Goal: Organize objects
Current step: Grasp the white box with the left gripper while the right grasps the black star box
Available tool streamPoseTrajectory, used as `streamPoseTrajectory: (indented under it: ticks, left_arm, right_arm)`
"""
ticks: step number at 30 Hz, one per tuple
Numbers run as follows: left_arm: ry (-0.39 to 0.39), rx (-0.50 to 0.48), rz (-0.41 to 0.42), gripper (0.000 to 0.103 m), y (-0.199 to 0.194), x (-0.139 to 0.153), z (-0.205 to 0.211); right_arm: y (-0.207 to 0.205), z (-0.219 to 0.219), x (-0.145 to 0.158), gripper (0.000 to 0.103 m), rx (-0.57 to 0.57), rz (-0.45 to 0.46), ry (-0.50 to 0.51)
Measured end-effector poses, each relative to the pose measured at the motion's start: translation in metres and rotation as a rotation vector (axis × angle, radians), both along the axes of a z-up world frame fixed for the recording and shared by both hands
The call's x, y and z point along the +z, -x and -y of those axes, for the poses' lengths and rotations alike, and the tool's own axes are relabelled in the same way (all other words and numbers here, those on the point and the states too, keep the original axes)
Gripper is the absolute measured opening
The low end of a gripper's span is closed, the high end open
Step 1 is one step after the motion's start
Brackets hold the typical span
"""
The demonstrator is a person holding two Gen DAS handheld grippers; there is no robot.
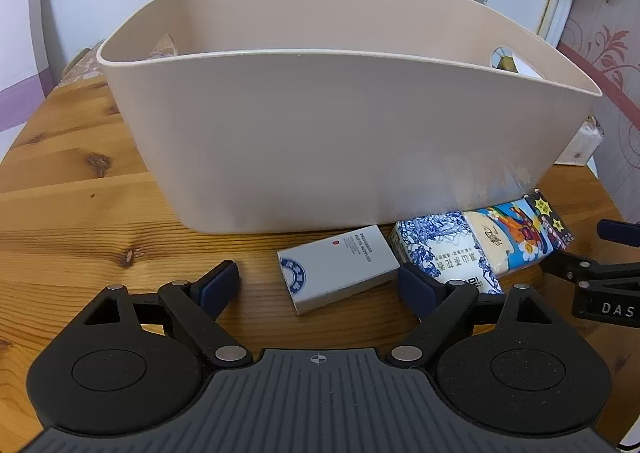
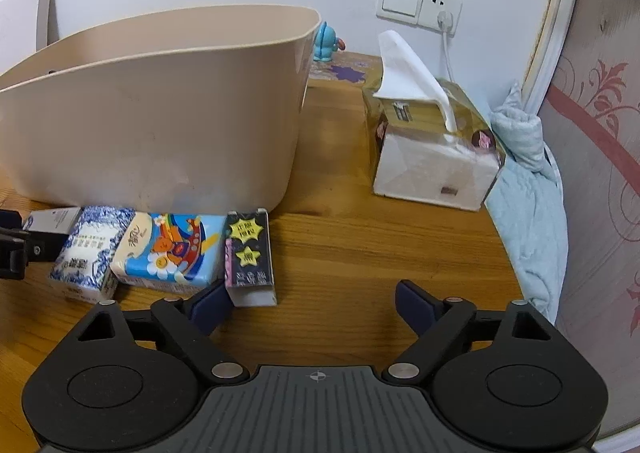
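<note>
Black, with dark blue pads, the left tongs (image 1: 318,285) hover low over the knotty pine tabletop (image 1: 60,221), spread wide and holding nothing. Between their pads, nearer the right one, lies the small white box with a blue round emblem and a red dot (image 1: 338,269), flat and turned at a slant; whether the right pad touches it cannot be told.

Just right of that box sits the blue-and-white porcelain-patterned tissue pack (image 1: 444,249), then the light blue tissue pack with a cartoon bear (image 1: 516,233), then the small black box with yellow stars (image 1: 550,219). All four form a row along the foot of the large beige plastic tub (image 1: 320,141), close to its wall.

The right tongs (image 2: 310,303) are likewise wide apart and empty, low over the tabletop at the right end of the row. Their left pad (image 2: 210,307) is just beside the near end of the starred box, which mostly lies outside the gap.

Farther back on the right stands a clear-wrapped tissue pack with a white sheet sticking up (image 2: 432,149), well apart from the tub. Beside it, pale blue cloth (image 2: 528,189) hangs at the tabletop's edge. Behind the tub is a small blue figurine (image 2: 326,41), and on the white wall a switch and socket plate (image 2: 418,5) with a cord plugged in.
</note>
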State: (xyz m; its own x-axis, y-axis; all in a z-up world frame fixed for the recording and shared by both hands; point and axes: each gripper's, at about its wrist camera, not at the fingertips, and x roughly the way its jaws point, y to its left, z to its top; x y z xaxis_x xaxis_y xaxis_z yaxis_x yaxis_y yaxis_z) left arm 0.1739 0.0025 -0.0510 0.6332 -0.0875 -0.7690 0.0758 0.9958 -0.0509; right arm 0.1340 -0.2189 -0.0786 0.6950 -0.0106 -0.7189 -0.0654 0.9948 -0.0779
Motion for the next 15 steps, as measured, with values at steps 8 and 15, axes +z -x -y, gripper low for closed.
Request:
streamPoseTrajectory:
  ticks: [8,15]
  left_arm:
    - [0.021,0.008,0.006,0.089,0.0002,0.0012,-0.0013]
    - [-0.065,-0.046,0.027,0.075,0.0024,0.0006,0.0081]
  right_arm:
    - [-0.0062,-0.0026,-0.0005,0.085,0.012,0.003,-0.001]
    - [-0.0091,-0.0020,-0.0010,0.072,0.025,-0.004,-0.054]
